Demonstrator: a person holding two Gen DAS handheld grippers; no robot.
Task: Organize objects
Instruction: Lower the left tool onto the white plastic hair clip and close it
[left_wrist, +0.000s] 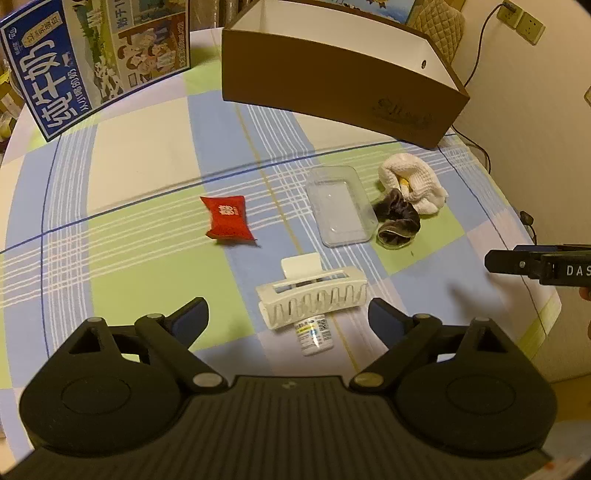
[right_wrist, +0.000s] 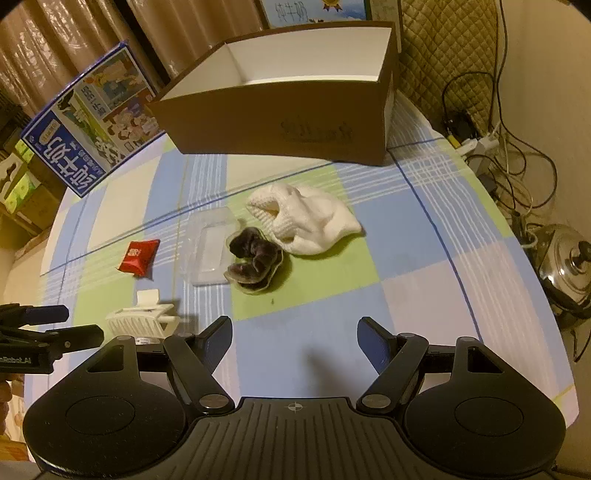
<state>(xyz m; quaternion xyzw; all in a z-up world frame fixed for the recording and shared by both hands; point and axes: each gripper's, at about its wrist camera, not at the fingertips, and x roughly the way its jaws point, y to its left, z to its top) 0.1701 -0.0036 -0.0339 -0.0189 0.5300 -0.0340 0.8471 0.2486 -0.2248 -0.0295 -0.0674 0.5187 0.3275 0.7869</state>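
On the checked tablecloth lie a red packet (left_wrist: 229, 219), a clear plastic tray (left_wrist: 341, 205), a dark scrunchie (left_wrist: 397, 219), a white knit cloth (left_wrist: 413, 181), a white hair claw (left_wrist: 314, 297) and a small labelled bottle (left_wrist: 316, 332) under it. My left gripper (left_wrist: 288, 317) is open, its fingers either side of the claw and bottle. My right gripper (right_wrist: 295, 341) is open over bare cloth, short of the scrunchie (right_wrist: 255, 258) and white cloth (right_wrist: 310, 221). The brown box (right_wrist: 280, 110) stands open at the back.
A blue milk carton box (left_wrist: 74, 66) leans at the back left. Cables and a power strip (right_wrist: 480, 144) lie past the table's right edge, with a steel pot (right_wrist: 569, 266) below. The right gripper shows side-on (left_wrist: 539, 264) in the left wrist view.
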